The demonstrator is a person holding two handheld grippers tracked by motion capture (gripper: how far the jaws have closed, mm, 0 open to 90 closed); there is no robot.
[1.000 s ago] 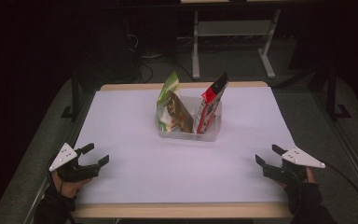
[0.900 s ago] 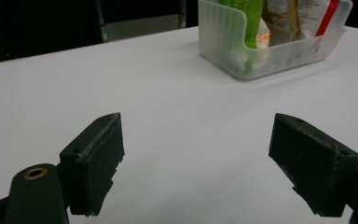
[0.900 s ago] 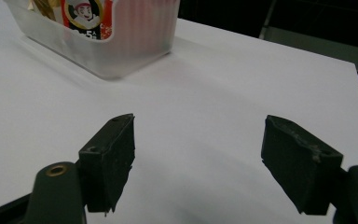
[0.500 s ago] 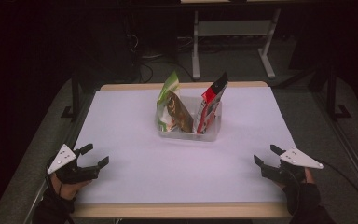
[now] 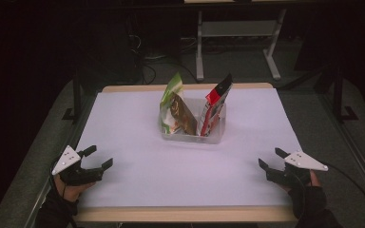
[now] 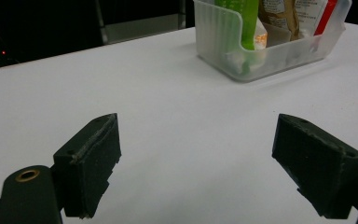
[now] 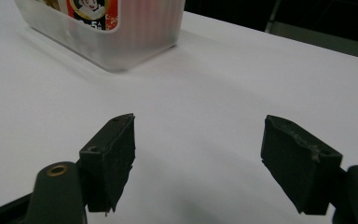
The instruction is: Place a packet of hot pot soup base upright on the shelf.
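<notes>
Centrally, toward the far half of the white table (image 5: 138, 142), stood a clear plastic bin (image 5: 192, 135) holding two upright snack bags — a green bag (image 5: 173, 107) on its left side and a red bag (image 5: 215, 107) on its right, both tilted and rising above the rim. Near the front left corner, the left gripper (image 5: 97, 159) was held low over the tabletop with its jaws spread wide and nothing between them. Near the front right corner, the right gripper (image 5: 269, 159) was held likewise — jaws spread, nothing pinched. Both grippers were well apart from the bin and pointed roughly toward it. From the left gripper view, the bin (image 6: 261, 51) lay ahead and to the right, the green bag (image 6: 237, 18) visible through its open side. From the right gripper view, the bin's ribbed wall (image 7: 121, 32) lay ahead and to the left, with the red bag's label (image 7: 93, 9) showing through it.
</notes>
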